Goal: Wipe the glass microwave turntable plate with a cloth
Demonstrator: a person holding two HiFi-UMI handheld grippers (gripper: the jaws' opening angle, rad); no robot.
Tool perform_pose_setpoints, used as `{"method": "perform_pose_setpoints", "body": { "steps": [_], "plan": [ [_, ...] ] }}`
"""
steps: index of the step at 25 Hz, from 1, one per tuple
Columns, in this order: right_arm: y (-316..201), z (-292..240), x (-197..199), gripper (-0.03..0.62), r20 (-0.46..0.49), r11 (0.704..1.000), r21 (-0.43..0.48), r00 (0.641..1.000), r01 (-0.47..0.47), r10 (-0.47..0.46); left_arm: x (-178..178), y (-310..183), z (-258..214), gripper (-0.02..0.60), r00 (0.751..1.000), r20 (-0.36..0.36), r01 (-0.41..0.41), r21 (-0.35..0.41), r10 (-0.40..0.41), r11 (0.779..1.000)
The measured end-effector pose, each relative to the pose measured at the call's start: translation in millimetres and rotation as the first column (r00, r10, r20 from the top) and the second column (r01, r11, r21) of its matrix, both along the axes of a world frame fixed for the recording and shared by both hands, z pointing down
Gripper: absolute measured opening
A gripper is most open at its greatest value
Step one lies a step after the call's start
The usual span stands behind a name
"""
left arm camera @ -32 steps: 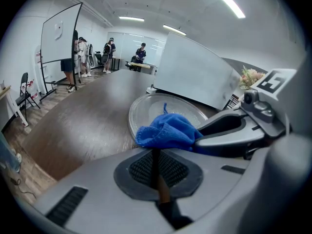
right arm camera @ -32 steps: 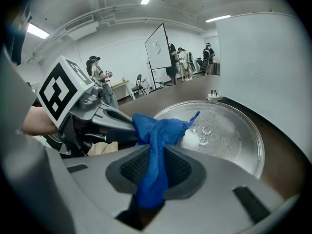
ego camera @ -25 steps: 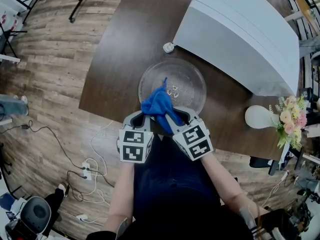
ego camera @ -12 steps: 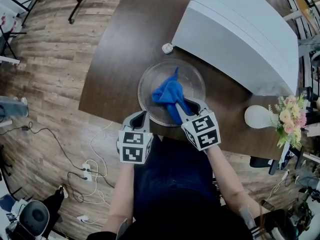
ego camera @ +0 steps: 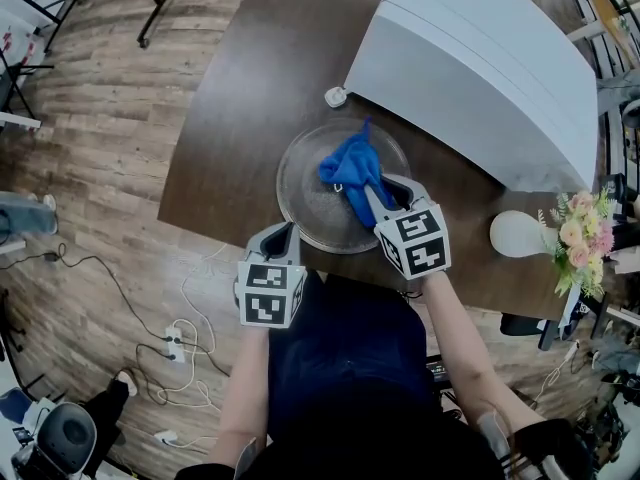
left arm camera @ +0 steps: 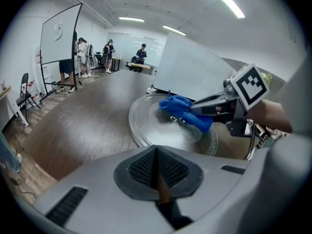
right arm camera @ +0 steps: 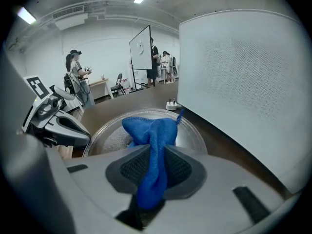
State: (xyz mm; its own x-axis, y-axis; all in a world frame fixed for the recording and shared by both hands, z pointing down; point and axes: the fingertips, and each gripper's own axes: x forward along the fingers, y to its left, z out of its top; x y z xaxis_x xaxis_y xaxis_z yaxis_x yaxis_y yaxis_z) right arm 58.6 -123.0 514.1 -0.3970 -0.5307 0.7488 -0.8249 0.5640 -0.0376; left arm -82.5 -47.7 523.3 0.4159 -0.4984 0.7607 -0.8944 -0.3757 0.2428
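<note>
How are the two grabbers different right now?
The right gripper is shut on the blue cloth; the left gripper is shut with nothing in it. The right gripper reaches out over the glass plate, while the left gripper sits by the plate's near rim. Both are grey and carry a cube with square markers.

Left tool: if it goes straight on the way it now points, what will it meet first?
Probably the near rim of the round clear glass turntable plate, just ahead of the shut, empty left tool. Its height is unclear; it could pass over the rim to the blue cloth.
</note>
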Motion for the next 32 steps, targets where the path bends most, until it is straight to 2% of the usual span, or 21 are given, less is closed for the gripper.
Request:
{"method": "perform_pose_setpoints", "body": {
  "steps": [10, 19, 24, 32],
  "plan": [
    [-46.7, -2.9, 34.2, 0.071, -0.062, 0.996, 0.053, 0.995, -0.078, 0.081, 0.1, -0.5, 0.2, 0.003, 1.000, -0.007, 0.001, 0.003, -0.001, 1.000],
    [-64.8, -5.5, 52.9, 0.071, -0.072, 0.985, 0.087, 0.985, -0.150, 0.156, -0.6, -0.4, 0.4, 0.003, 1.000, -0.014, 0.000, 0.003, 0.000, 1.000],
    [-70.7, -9.1, 60.2, 0.071, -0.094, 0.981, 0.114, 0.981, -0.159, 0.170, -0.2, -0.5, 0.2, 0.003, 1.000, -0.022, -0.004, 0.002, 0.004, 1.000],
    [-62.4, -22.9, 52.4, 0.071, -0.037, 0.979, 0.115, 0.984, -0.171, 0.176, -0.7, -0.9, -0.4, 0.003, 1.000, -0.031, 0.000, 0.001, 0.000, 1.000]
  ]
}}
